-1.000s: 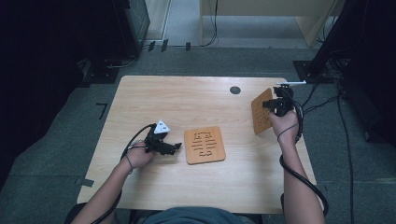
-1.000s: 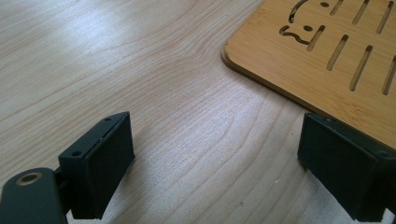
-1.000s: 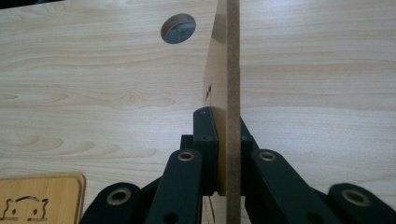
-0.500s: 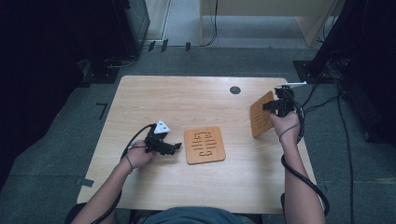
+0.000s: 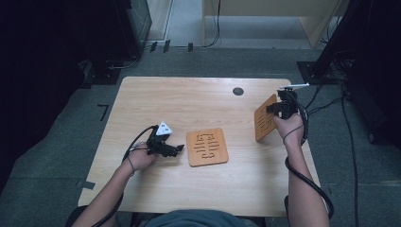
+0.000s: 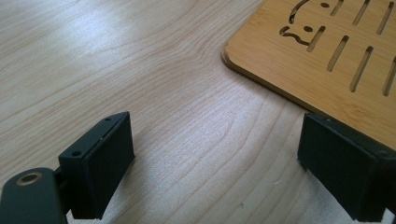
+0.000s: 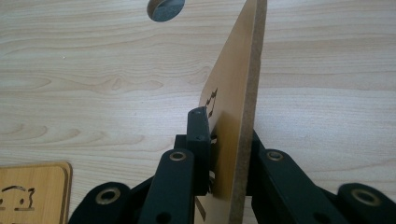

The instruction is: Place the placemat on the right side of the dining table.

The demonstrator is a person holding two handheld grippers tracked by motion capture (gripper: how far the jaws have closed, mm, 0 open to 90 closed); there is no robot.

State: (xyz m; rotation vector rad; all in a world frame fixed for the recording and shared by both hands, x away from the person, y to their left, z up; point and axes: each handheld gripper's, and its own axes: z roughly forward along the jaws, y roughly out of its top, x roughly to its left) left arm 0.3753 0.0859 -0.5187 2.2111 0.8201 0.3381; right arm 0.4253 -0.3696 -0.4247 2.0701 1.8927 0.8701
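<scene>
Trivet one (image 5: pixel 265 122) stands tilted on edge near the tabletop's (image 5: pixel 189 99) right edge, pinched in my right tool (image 5: pixel 279 108). Trivet two (image 5: pixel 206 147) lies flat mid-tabletop, untouched; left tool (image 5: pixel 176 149) gapes empty beside it.

Both black grippers, left (image 5: pixel 177 150) and right (image 5: pixel 273 109), trail black cables; the left bears a grey three-cornered plate.

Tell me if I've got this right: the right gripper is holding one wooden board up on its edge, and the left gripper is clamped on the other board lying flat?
Not quite. The left gripper is open on the bare table beside the flat board, as the left gripper view shows. The right gripper does hold the other board on edge.
</scene>
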